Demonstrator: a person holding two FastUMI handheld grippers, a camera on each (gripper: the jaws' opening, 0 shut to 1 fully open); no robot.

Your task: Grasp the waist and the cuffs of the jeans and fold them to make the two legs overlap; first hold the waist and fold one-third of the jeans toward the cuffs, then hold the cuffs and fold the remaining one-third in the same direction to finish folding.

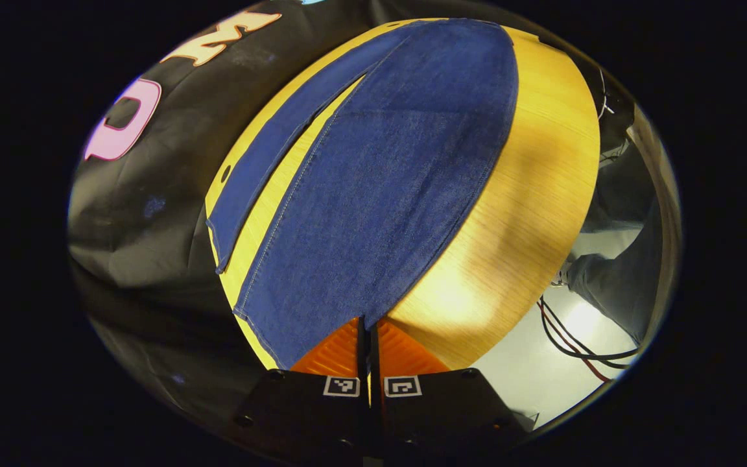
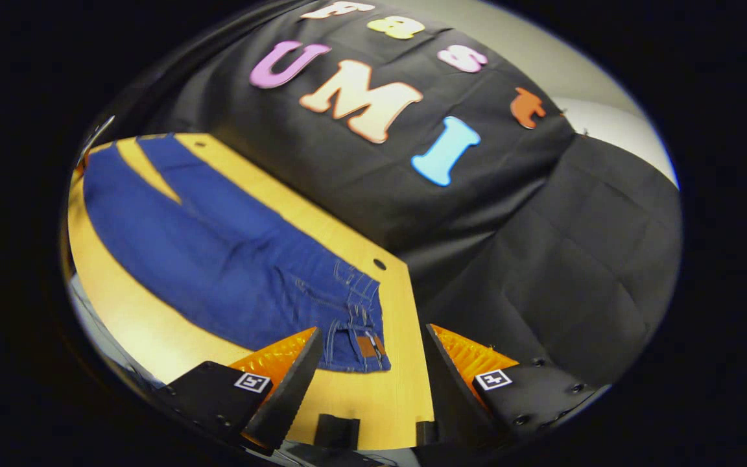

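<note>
Blue jeans (image 1: 386, 175) lie flat and lengthwise on the round-looking wooden table (image 1: 542, 168), legs slightly apart. In the left gripper view my left gripper (image 1: 367, 324) is shut at the corner of the near leg's cuff (image 1: 296, 324), with the denim edge running right into its closed tips. The far leg (image 1: 263, 162) lies free beside it. In the right gripper view the jeans (image 2: 231, 259) stretch away to the left, and their waist (image 2: 364, 318) with a brown patch lies between the fingers of my open right gripper (image 2: 373, 329), which hovers just above it.
The table's end edge (image 2: 412, 363) runs close past the waist, with black cloth wall beyond. A small hole (image 2: 379, 264) sits in the tabletop near the waist. A person's grey trouser leg (image 1: 613, 285) and floor cables (image 1: 568, 337) are beside the table.
</note>
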